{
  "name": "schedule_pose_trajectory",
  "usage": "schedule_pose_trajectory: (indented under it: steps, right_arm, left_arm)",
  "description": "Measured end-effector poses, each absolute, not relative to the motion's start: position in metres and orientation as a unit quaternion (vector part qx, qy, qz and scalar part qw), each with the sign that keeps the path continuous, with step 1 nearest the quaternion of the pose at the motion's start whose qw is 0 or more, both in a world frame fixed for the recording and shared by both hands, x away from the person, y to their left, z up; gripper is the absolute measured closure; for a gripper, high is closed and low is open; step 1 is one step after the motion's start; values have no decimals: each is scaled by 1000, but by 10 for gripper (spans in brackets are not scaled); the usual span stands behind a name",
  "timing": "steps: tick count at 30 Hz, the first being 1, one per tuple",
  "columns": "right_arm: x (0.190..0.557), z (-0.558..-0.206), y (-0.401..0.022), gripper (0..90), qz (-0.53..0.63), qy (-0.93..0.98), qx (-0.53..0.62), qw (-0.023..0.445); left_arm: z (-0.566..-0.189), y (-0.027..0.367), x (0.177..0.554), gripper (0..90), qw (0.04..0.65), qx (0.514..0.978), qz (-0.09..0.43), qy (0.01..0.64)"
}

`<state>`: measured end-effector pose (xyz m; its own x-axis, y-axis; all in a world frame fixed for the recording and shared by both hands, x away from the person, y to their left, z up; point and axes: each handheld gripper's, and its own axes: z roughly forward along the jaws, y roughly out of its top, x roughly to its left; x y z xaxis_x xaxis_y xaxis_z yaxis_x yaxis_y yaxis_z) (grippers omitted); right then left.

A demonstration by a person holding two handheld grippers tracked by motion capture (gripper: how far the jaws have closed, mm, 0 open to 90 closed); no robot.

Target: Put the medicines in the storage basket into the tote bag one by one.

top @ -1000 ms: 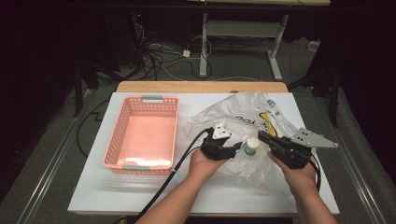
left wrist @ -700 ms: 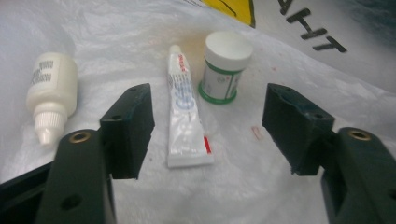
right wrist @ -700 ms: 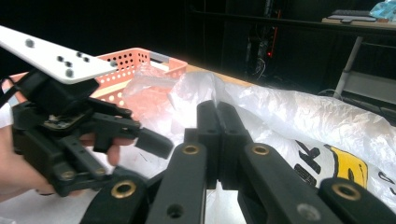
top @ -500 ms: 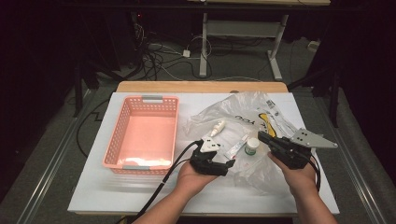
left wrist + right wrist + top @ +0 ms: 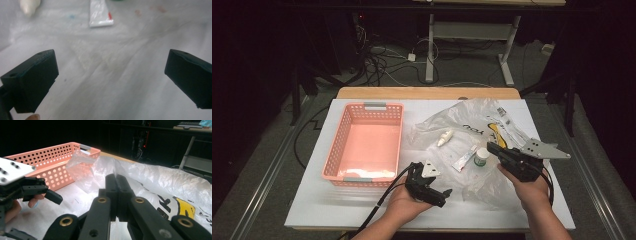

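**Reach back into the bag for the next item**

Right gripper point(image 5: 493, 148) stays clamped on the plastic bag point(image 5: 472, 116) — keep that. Left gripper point(image 5: 438, 194), jaws just opened and empty, sits near; aim far-right at the sachet point(image 5: 464, 158) inside, approaching low.

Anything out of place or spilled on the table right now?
Nothing spilled. The plastic bag lies crumpled flat, with a small tube, a white bottle and a cream dropper loose on it beside the pink basket.
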<state>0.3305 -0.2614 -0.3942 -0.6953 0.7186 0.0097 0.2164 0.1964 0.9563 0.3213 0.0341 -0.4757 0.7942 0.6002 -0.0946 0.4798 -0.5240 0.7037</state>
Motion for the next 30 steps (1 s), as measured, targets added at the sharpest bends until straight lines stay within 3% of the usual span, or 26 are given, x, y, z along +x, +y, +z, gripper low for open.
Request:
schedule_pose_trajectory:
  steps: [4, 12, 16, 23, 25, 26, 30]
  right_arm:
    - [331, -395, -260, 900, 548, 741, 314, 229]
    - [333, -395, -259, 900, 551, 736, 323, 225]
    - [335, -396, -260, 900, 550, 737, 322, 225]
    - [332, -399, -261, 900, 548, 738, 323, 223]
    - [331, -400, -260, 900, 547, 740, 322, 221]
    - [330, -400, -259, 900, 546, 741, 323, 221]
    - [329, -400, -259, 900, 547, 742, 319, 221]
  left_arm:
    - [-488, 30, 330, 2, 341, 879, 82, 322]
    - [-488, 12, 346, 92, 341, 875, 90, 332]
    - [-487, 9, 347, 267, 353, 871, 94, 329]
    - [-486, 10, 351, 739, 366, 862, 96, 338]
    - [-487, 8, 351, 833, 365, 865, 100, 330]
    - [-487, 8, 350, 876, 364, 865, 100, 329]
    - [-487, 11, 352, 885, 371, 863, 88, 332]
